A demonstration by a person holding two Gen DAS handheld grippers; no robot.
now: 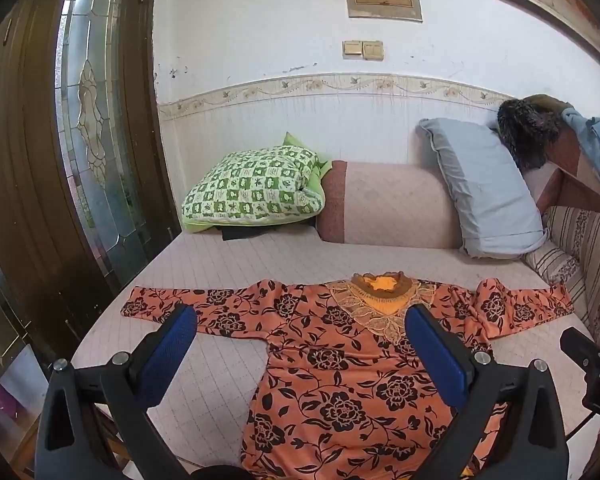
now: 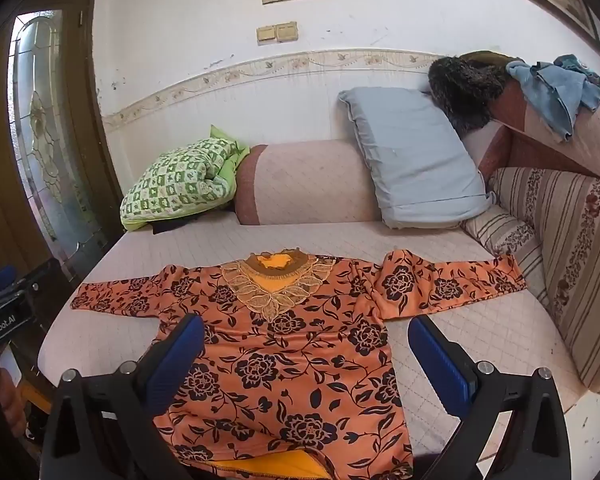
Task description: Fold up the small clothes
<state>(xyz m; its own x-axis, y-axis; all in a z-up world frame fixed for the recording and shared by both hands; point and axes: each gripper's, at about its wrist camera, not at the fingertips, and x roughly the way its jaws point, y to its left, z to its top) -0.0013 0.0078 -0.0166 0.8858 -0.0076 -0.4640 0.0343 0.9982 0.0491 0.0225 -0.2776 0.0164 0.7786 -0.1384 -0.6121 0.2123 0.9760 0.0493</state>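
Note:
An orange blouse with black flowers (image 1: pixel 332 364) lies flat, face up, on the pink mattress (image 1: pixel 220 264), collar away from me, both sleeves spread sideways. It also shows in the right wrist view (image 2: pixel 292 360). My left gripper (image 1: pixel 302 320) is open and empty, hovering above the blouse's left half near the left sleeve. My right gripper (image 2: pixel 306 330) is open and empty above the blouse's body and right side. The right gripper's body shows at the right edge of the left wrist view (image 1: pixel 596 360).
A green patterned pillow (image 1: pixel 256 188), a pink bolster (image 1: pixel 388 204) and a grey pillow (image 1: pixel 484 184) lie at the mattress's far end. A striped cushion (image 2: pixel 560 248) lines the right side. A wooden door with glass (image 1: pixel 88 120) stands at left.

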